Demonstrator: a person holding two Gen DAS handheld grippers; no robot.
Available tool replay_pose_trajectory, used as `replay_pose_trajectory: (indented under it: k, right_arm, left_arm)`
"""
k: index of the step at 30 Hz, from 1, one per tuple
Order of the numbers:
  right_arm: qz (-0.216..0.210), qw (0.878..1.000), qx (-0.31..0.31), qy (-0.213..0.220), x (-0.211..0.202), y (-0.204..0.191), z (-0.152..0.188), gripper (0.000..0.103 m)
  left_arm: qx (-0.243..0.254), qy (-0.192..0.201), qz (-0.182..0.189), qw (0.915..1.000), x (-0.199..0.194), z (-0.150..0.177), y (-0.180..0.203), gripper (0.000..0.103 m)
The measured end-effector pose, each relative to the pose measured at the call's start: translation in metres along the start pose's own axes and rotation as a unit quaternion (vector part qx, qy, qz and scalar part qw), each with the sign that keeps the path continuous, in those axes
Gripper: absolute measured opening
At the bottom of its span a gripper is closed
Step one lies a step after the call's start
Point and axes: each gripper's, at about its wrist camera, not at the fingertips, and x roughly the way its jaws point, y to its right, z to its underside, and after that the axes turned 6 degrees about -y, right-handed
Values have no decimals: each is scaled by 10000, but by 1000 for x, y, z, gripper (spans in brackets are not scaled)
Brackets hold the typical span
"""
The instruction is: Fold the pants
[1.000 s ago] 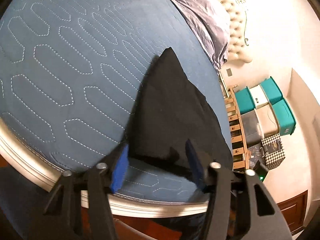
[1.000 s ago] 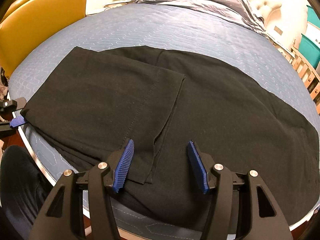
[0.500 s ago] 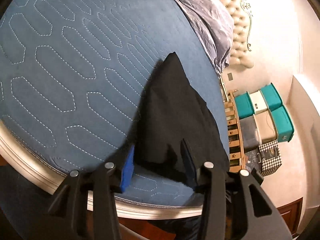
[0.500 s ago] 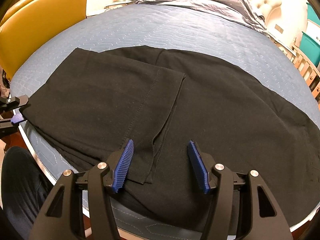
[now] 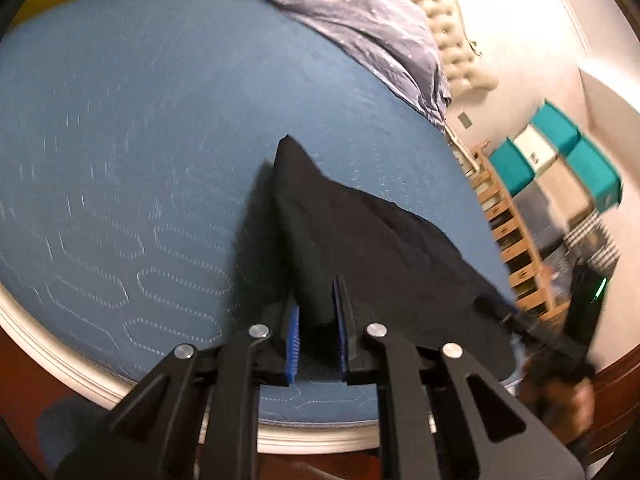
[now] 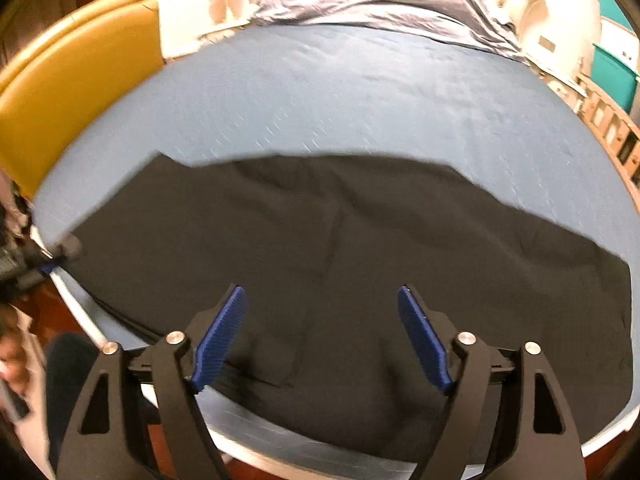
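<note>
Black pants [image 6: 360,220] lie spread across the blue quilted bed [image 6: 360,100]. In the left wrist view one corner of the pants [image 5: 360,240] rises off the bed into my left gripper [image 5: 316,304]. Its jaws are closing, and the blue pads pinch the fabric between them. From the right wrist view that gripper [image 6: 52,256] shows at the pants' left end. My right gripper [image 6: 320,292] hovers over the near edge of the pants. Its jaws are opening, with the cloth below the blue pads [image 6: 224,328] and nothing pinched. Both views are blurred by motion.
A yellow padded chair [image 6: 72,80] stands left of the bed. A crumpled grey duvet [image 6: 380,0] lies at the head end. To the right stand a wooden shelf [image 5: 508,232] and teal bins [image 5: 560,148]. The bed's white rim [image 5: 60,352] runs below my grippers.
My left gripper has closed on the pants' corner and lifted it off the bed. My right gripper has opened wider and risen above the pants.
</note>
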Motion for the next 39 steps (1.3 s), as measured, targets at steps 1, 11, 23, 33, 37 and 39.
replay_pose_trajectory:
  k: [1,11,23,33,37,39]
  right_arm:
    - [-224,9997,32,-89,-4,-5,-10,78]
    - [-2389,9613,270,-1345,13,-85,-114,81]
    - [-1949,9554,-317,-2194,53,-106,-108,47]
    - [-2514,9509,-20,-1803,27,-24,-84,6]
    - [-2663,9512,327,-1526,1,22,-88,6]
    - [-2664,9522,476,-1417,-10,42,-92,6]
  left_arm:
    - [149,55,-110,9998,-2,1,8,14]
    - [1802,634,-1279,9732,-8,29,98,13]
    - [3075,919,-1889,9281,13,83,165,12]
    - [1137,643,-402,9906,-8,89,107,72]
    - [870,16,-269,9958,14,106,88,73]
    - [678,-150,-131,9975,25,113,89,82]
